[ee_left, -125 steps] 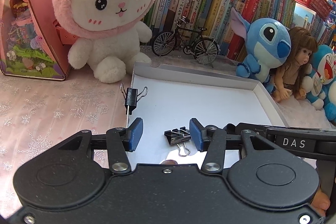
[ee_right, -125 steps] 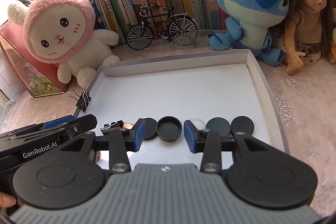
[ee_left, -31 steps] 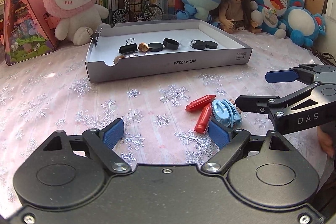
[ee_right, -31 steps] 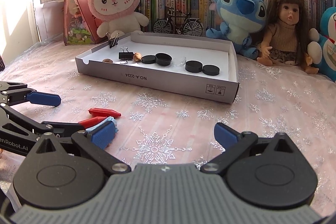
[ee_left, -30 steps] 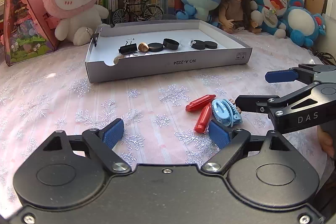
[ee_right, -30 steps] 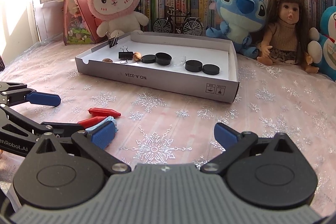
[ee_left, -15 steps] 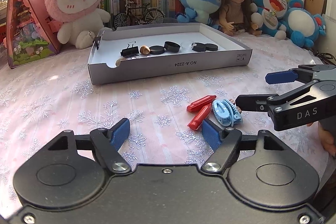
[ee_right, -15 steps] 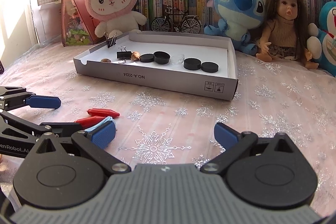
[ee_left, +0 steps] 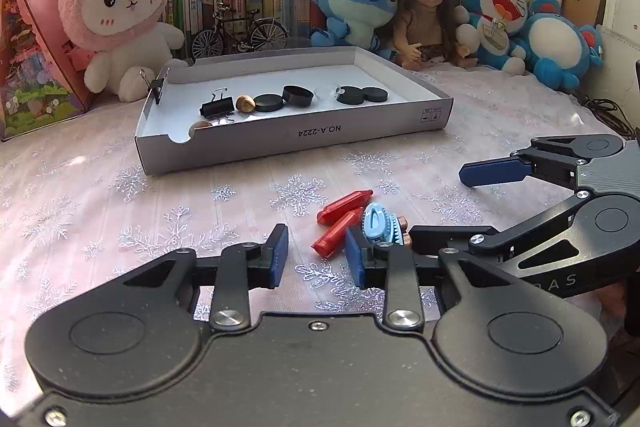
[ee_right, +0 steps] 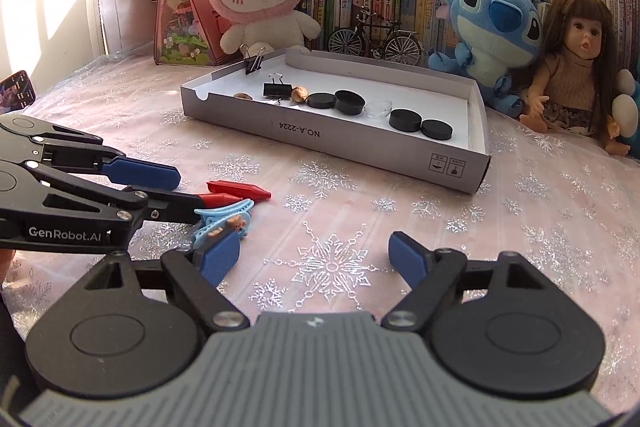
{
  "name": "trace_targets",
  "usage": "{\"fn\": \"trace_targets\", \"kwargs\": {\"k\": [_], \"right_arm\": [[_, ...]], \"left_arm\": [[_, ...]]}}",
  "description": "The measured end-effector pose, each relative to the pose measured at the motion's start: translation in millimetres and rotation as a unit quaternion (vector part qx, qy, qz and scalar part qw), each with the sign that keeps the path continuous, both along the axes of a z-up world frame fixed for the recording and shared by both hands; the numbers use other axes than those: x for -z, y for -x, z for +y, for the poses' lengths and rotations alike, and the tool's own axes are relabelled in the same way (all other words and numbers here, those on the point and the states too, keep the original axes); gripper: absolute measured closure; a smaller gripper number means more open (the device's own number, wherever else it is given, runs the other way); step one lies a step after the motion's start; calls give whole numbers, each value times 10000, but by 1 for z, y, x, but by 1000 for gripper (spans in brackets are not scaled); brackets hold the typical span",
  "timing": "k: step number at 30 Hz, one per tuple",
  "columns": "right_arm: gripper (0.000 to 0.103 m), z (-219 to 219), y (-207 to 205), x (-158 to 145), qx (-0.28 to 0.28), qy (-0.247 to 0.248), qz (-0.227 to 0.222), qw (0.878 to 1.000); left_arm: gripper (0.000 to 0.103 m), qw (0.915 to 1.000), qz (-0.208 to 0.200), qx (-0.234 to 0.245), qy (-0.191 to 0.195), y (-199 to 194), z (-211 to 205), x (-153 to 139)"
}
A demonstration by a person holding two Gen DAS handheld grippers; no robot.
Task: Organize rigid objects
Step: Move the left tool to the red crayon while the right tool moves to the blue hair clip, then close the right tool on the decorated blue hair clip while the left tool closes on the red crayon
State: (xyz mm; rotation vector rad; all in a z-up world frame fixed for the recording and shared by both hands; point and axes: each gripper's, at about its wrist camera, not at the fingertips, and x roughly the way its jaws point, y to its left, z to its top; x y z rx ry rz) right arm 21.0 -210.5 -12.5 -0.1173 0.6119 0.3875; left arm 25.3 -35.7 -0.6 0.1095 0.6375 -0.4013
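Note:
Two red clips (ee_left: 343,205) (ee_right: 240,189) and a light-blue hair clip (ee_left: 378,223) (ee_right: 222,221) lie together on the snowflake cloth. My left gripper (ee_left: 316,259) (ee_right: 188,189) is low over the cloth with its jaws closing. The tip of the nearer red clip (ee_left: 334,235) lies just ahead of the gap, and the pads touch nothing. My right gripper (ee_right: 314,257) (ee_left: 468,203) is wide and closing, with only cloth between its pads. Its left pad sits beside the hair clip. The grey tray (ee_left: 312,135) (ee_right: 320,135) beyond holds binder clips, nuts and black caps.
Plush toys (ee_left: 116,11), a doll (ee_right: 572,67), a model bicycle (ee_left: 240,31) and a row of books line the back. A pink house-shaped box (ee_right: 184,19) stands at the back left. A phone (ee_right: 16,93) lies at the left edge.
The left jaws have drawn much closer together, and the right jaws have narrowed a little. Both hands have stayed almost in place near the clips.

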Motion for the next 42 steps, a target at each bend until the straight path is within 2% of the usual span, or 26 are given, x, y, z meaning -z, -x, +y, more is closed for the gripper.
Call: {"fn": "trace_targets", "kwargs": {"k": [1, 3, 11, 20, 24, 26, 27, 28, 30, 32, 36, 42], "right_arm": [[17, 2, 2, 0, -95, -1, 1, 10000], [18, 4, 4, -2, -234, 7, -19, 9997], [18, 13, 10, -3, -691, -97, -29, 9976], [26, 29, 16, -4, -659, -211, 51, 9976], [29, 39, 18, -4, -690, -117, 36, 9975], [36, 42, 19, -3, -592, -94, 9, 9982], [43, 43, 19, -2, -512, -121, 4, 9986], [51, 42, 19, -2, -452, -161, 7, 9988], [57, 40, 18, -3, -353, -275, 17, 9990], [58, 35, 16, -4, -250, -374, 50, 9990], [59, 29, 16, -4, -76, -333, 28, 9994], [59, 15, 18, -3, 324, -325, -31, 9989]], "left_arm": [[84, 10000, -11, 23, -11, 0, -1, 0], [86, 9999, -52, 71, -51, 1, -4, -1], [87, 9997, 68, -222, -57, -7, 11, 0], [84, 9979, 16, -621, -205, -19, 29, -1], [72, 9961, 6, -852, -245, -21, 35, -1], [70, 9962, 28, -855, -167, -21, 36, -1], [68, 9963, 47, -848, -117, -20, 36, -2], [63, 9964, 54, -841, -72, -20, 35, -3], [56, 9965, 31, -836, -40, -18, 33, -4], [51, 9965, -13, -838, -58, -16, 28, -5], [48, 9965, -54, -832, -59, -11, 20, -3], [43, 9941, -202, -1066, 39, -8, 8, 1]]}}
